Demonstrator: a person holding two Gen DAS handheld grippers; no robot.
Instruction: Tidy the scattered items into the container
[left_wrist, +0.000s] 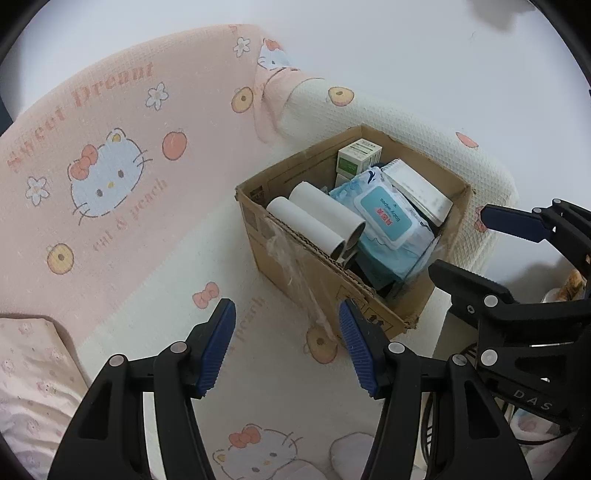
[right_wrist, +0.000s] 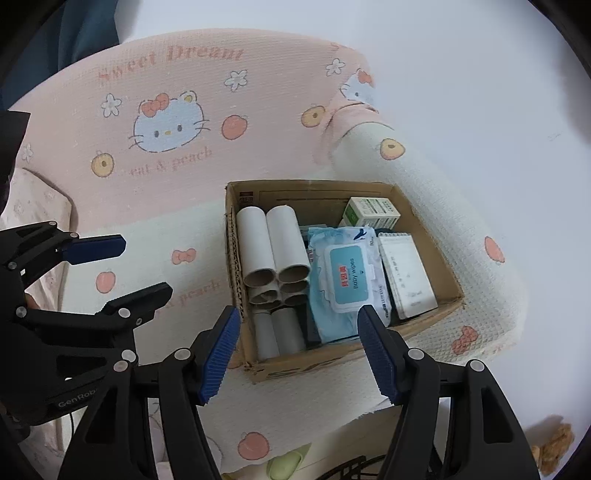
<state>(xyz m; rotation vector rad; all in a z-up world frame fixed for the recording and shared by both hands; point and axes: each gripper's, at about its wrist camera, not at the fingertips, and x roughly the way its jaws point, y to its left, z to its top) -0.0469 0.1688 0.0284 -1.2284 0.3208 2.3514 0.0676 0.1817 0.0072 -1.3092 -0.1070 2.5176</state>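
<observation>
A cardboard box (left_wrist: 369, 295) (right_wrist: 306, 365) stands on a cushioned seat and holds several items. Inside lie white cardboard tubes (left_wrist: 317, 218) (right_wrist: 273, 243), a blue pack of baby wipes (left_wrist: 384, 218) (right_wrist: 349, 277), a small white-and-green carton (left_wrist: 356, 157) (right_wrist: 371, 212) and a white notepad (left_wrist: 417, 192) (right_wrist: 406, 277). My left gripper (left_wrist: 288, 347) (right_wrist: 125, 269) hovers open to the box's left with nothing between its blue pads. Over the box's near edge, my right gripper (right_wrist: 299, 354) (left_wrist: 480, 251) is open and holds nothing.
A pink and cream cartoon-cat cover (left_wrist: 110, 173) (right_wrist: 170, 125) drapes the seat and its armrest (right_wrist: 461, 236). A floral pillow (left_wrist: 29, 373) lies at the left. A brown object (right_wrist: 554, 446) sits on the white floor, and a pale green item (right_wrist: 284, 465) shows at the bottom edge.
</observation>
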